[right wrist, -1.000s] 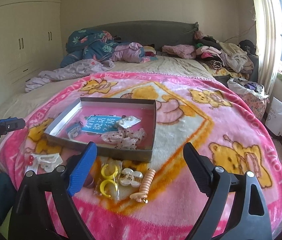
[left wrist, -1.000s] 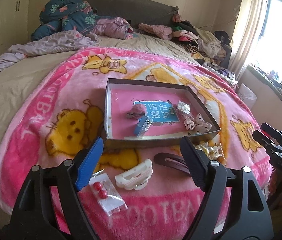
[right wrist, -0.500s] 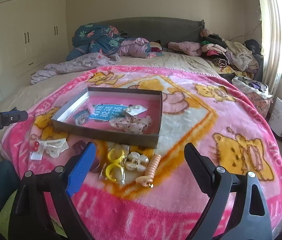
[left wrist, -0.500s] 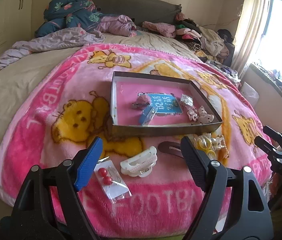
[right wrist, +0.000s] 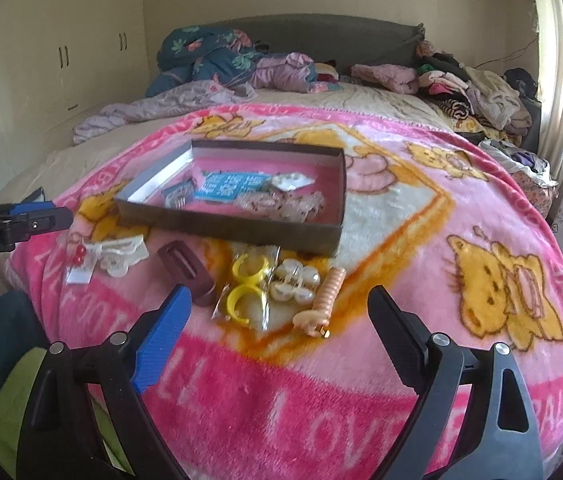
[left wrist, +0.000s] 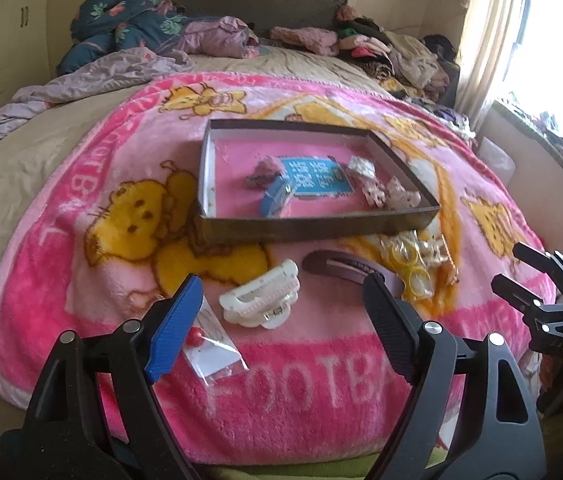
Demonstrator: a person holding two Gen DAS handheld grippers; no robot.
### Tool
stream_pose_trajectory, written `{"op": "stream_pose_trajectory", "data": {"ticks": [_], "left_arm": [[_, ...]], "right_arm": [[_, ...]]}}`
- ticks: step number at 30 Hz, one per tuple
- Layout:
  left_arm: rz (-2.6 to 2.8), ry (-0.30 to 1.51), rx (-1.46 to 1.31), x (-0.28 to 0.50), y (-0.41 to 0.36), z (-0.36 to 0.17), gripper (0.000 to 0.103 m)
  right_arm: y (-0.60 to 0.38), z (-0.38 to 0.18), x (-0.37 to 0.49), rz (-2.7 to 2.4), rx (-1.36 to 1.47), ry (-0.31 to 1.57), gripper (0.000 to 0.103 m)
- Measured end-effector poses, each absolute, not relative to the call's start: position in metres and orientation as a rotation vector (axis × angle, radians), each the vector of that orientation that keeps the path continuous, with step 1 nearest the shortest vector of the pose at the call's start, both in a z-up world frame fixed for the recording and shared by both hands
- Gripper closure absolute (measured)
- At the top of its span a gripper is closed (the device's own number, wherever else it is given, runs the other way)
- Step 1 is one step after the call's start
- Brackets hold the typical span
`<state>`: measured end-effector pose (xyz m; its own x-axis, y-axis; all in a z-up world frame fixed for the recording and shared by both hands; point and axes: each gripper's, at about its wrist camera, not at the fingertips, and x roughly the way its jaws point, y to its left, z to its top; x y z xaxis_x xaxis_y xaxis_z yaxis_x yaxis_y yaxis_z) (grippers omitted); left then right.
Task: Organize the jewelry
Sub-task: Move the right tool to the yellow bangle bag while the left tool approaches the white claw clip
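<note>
the left gripper (left wrist: 281,320) and right gripper (right wrist: 277,328) are held above the pink blanket (right wrist: 421,280), fingers spread wide and nothing gripped. a white hair claw (left wrist: 261,300), yellow rings (right wrist: 245,284) and a pearl clip (right wrist: 295,286) are seen just before the shallow box (right wrist: 241,228).

Open, empty right tool (right wrist: 277,330) above pink blanket (right wrist: 421,248), yellow rings (right wrist: 246,282) just ahead.

One tray (left wrist: 313,227) — two yellow rings (right wrist: 246,285)
</note>
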<state>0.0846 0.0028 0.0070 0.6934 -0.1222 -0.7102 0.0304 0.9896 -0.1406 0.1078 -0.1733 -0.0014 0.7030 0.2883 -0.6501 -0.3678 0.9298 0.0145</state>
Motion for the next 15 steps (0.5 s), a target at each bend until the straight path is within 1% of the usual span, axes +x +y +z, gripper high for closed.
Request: {"op": "stream_pose_trajectory", "data": {"ticks": [11, 15], "left_arm": [[-0.115, 0.859, -0.061, 0.084, -0.016, -0.018, 0.03], [-0.112, 0.868, -0.051, 0.084, -0.016, -0.022, 0.027]], "right_arm": [[-0.159, -0.02, 0.108, 0.397, -0.15, 0.749, 0.016], [-0.154, -0.026, 0.106, 0.413, -0.155, 0.757, 0.016]]}}
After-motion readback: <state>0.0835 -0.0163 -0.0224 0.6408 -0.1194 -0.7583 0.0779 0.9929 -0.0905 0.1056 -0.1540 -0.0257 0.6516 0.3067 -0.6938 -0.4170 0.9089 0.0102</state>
